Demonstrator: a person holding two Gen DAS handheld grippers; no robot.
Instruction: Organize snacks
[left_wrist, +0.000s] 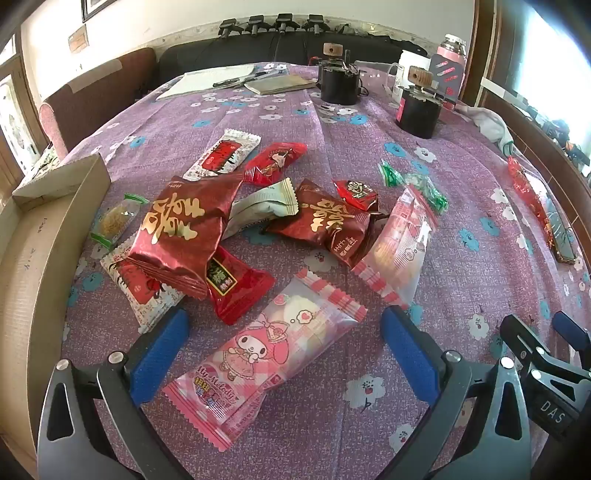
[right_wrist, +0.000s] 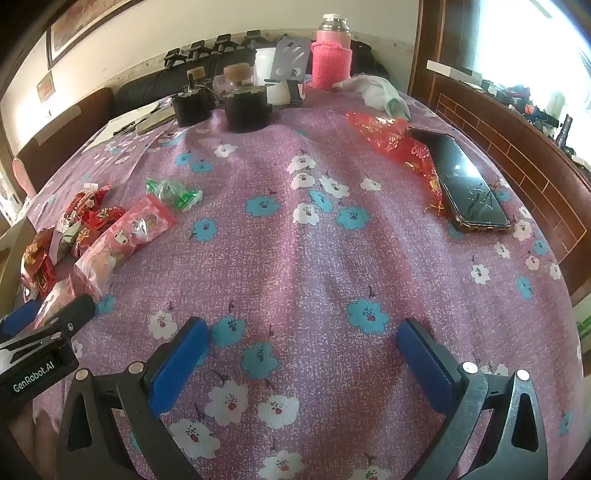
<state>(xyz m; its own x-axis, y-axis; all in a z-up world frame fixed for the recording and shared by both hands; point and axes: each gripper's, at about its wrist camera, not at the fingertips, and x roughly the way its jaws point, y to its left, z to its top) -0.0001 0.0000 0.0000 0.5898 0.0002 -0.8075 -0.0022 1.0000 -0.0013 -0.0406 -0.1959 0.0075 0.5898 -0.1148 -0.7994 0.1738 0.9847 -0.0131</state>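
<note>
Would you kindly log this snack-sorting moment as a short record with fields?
surface: purple floral tablecloth
snacks: loose pile of packets beside a cardboard box
nearest packet: pink My Melody packet, lying between the open jaws of the left gripper, not pressed
right gripper: open, over bare cloth
other items: phone, pink bottle

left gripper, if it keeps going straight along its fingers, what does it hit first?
Most likely the pink My Melody packet: it lies right between the open left gripper fingers, nearest end closest to the camera. Nothing sits in front of it. Depth is hard to judge, so it might meet the purple floral cloth beside it.
</note>
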